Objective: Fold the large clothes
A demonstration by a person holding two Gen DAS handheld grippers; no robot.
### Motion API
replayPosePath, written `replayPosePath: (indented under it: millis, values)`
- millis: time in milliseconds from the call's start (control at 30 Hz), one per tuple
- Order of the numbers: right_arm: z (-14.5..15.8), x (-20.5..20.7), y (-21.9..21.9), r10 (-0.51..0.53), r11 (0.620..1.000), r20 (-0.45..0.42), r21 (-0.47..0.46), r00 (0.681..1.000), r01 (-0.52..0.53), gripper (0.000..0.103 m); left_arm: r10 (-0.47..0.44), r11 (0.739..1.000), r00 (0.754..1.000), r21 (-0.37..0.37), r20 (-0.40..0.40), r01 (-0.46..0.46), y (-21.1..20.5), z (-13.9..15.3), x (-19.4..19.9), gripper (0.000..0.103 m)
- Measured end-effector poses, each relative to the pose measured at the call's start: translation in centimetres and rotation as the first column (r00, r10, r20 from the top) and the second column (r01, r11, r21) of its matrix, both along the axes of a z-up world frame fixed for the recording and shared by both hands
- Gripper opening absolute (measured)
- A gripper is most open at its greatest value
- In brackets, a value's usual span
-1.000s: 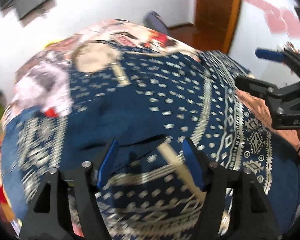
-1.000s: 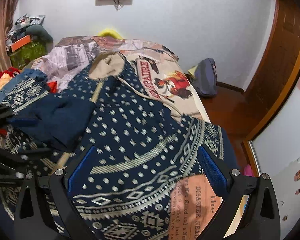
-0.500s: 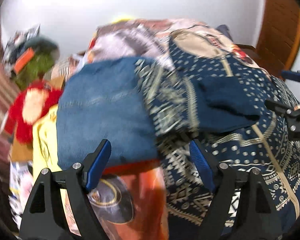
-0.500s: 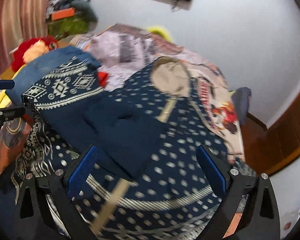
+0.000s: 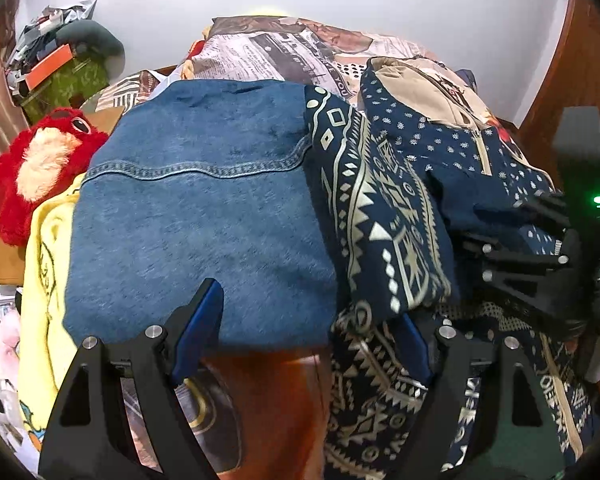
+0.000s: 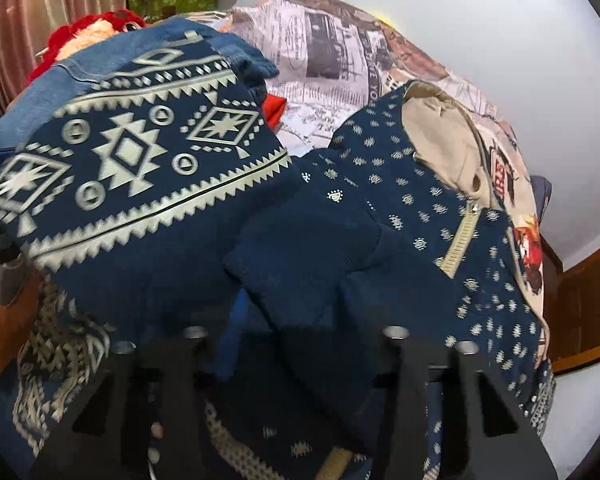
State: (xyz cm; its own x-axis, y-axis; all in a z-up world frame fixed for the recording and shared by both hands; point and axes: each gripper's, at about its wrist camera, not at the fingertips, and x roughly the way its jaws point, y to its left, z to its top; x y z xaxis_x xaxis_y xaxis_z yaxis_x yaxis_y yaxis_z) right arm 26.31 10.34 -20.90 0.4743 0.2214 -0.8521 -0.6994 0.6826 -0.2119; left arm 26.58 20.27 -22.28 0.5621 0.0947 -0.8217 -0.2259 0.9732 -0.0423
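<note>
Both grippers have swung from the hoodie's lower hem toward its sleeve side since a second ago, and the right gripper's [image 6: 296, 344] jaws have just been closing, with dark navy fabric between them. Its fingers sit pinched narrow on a plain navy fold of the patterned hoodie [image 6: 380, 208], low in the right wrist view. The left gripper [image 5: 308, 332] stands wide, its blue pads apart over the near edge of a folded denim garment [image 5: 204, 216] and an orange printed sheet [image 5: 268, 392], holding nothing. Just right of the denim, the hoodie's sleeve [image 5: 380, 216] with its cream geometric bands lies draped over the denim's edge. Farther back, the hoodie's beige-lined hood [image 6: 440, 140] lies flat on the bed's newspaper-print cover [image 5: 284, 48]. A red plush toy [image 5: 40, 160] sits at the far left beside a yellow cloth [image 5: 48, 264].
</note>
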Motion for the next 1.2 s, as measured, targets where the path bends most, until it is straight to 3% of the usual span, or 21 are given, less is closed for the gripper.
replayPosePath:
  millis: [67, 167, 300, 467, 567, 700, 800, 967, 1200]
  values:
    - [-0.3, 0.6, -0.3, -0.024, 1.000, 0.000, -0.014, 1.000, 0.024, 0.010, 0.002, 1.000, 1.000, 0.018, 0.002, -0.002, -0.2, -0.2, 0.4, 0.080]
    - [1.3, 0.7, -1.5, -0.034, 0.998, -0.022, 0.057, 0.999, 0.035, 0.009, 0.015, 0.999, 1.000, 0.029, 0.011, -0.015, -0.2, -0.4, 0.6, 0.080]
    - [6.0, 1.4, -3.9, -0.093, 0.986, 0.069, 0.144, 0.993, 0.082, 0.009, 0.043, 0.999, 0.999, 0.008, 0.026, -0.043, 0.3, -0.6, 0.7, 0.080]
    - [12.4, 3.0, -10.4, -0.267, 0.920, 0.114, 0.326, 0.957, 0.218, 0.009, 0.080, 0.997, 0.996, -0.010, 0.041, -0.080, 0.8, -0.5, 0.4, 0.080]
    - [13.4, 3.7, -13.9, -0.353, 0.882, 0.106, 0.370, 0.930, 0.292, 0.009, 0.100, 0.995, 0.994, -0.013, 0.042, -0.100, 1.0, -0.5, 0.2, 0.080]
    - [12.4, 3.6, -17.1, -0.416, 0.851, 0.061, 0.377, 0.907, 0.365, 0.009, 0.118, 0.993, 0.992, 0.007, 0.035, -0.118, 0.8, -0.5, 0.4, 0.080]
    - [10.0, 4.1, -19.0, -0.444, 0.847, 0.019, 0.336, 0.896, 0.412, 0.009, 0.134, 0.991, 0.990, 0.013, 0.033, -0.135, 0.8, -0.6, 0.5, 0.080]
    - [3.9, 5.8, -21.4, -0.488, 0.832, -0.110, 0.239, 0.866, 0.500, 0.009, 0.154, 0.988, 0.987, 0.002, 0.034, -0.155, 1.0, -0.8, 0.5, 0.081]
    - [-0.6, 6.8, -25.1, -0.509, 0.795, -0.290, 0.203, 0.811, 0.571, 0.010, 0.149, 0.988, 0.988, 0.032, 0.025, -0.150, 0.6, -1.0, 0.8, 0.081]
